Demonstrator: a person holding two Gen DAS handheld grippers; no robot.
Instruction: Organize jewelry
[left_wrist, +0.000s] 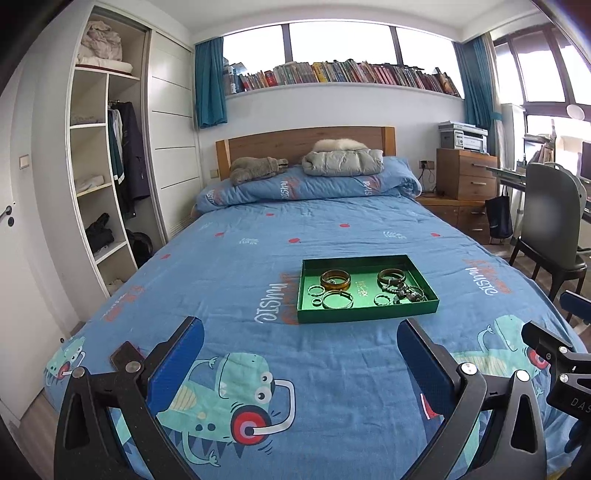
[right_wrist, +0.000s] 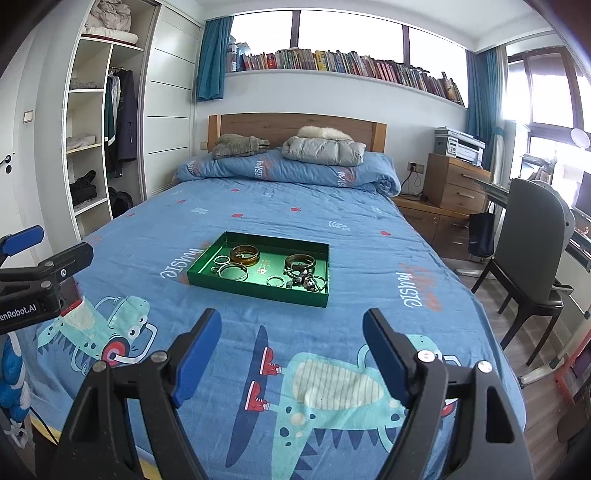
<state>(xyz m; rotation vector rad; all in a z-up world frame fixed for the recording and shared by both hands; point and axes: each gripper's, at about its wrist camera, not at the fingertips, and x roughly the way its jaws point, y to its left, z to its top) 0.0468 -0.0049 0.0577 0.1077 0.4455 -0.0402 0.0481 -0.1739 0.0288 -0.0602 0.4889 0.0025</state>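
Observation:
A green tray (left_wrist: 364, 314) lies on the blue bedspread, holding an amber bangle (left_wrist: 335, 280), a dark bangle (left_wrist: 392, 276), thin silver bangles (left_wrist: 337, 298), small rings and a beaded bracelet (left_wrist: 408, 293). My left gripper (left_wrist: 301, 334) is open and empty, just short of the tray's near edge. In the right wrist view the tray (right_wrist: 255, 293) sits ahead with the amber bangle (right_wrist: 245, 254) and the bead pile (right_wrist: 304, 280). My right gripper (right_wrist: 291, 325) is open and empty, short of the tray. The other gripper shows at the left edge (right_wrist: 44, 269).
The bed (left_wrist: 229, 258) has a folded quilt, a grey jacket (left_wrist: 341, 162) and a plush toy (left_wrist: 255, 168) at the headboard. An open wardrobe (left_wrist: 107, 177) stands left. A grey chair (right_wrist: 532, 236), drawers and a desk stand right.

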